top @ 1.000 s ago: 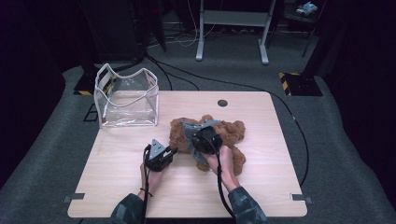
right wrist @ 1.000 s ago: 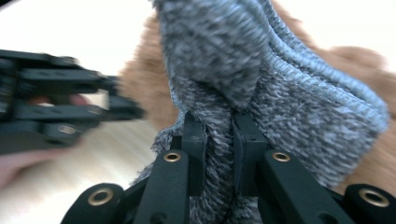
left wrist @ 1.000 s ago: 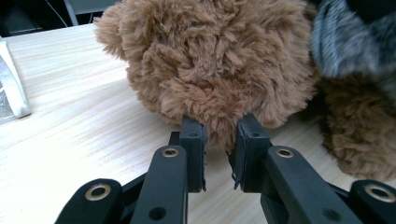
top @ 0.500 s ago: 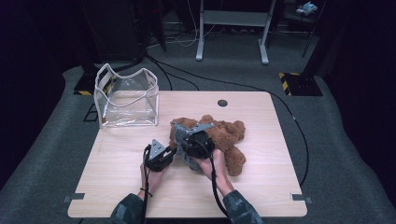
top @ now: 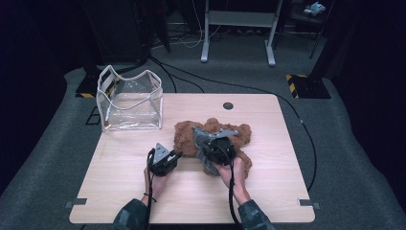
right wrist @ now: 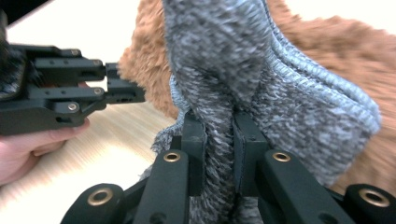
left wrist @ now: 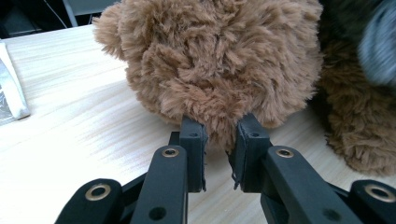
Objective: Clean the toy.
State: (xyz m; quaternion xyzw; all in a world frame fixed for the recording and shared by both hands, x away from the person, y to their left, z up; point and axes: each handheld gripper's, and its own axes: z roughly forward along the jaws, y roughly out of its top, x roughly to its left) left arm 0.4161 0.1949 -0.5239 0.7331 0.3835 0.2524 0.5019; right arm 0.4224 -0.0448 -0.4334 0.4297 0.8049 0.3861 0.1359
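The work looks about midway: the grey knitted garment is only partly pulled over the brown teddy bear, which lies on the desk near its middle, beside a clear bag. The right gripper is clenched on a fold of the knit, holding it up over the bear's body. The left gripper pinches a tuft of the bear's fur low on its head, steadying it. Drawing the garment fully on seems left.
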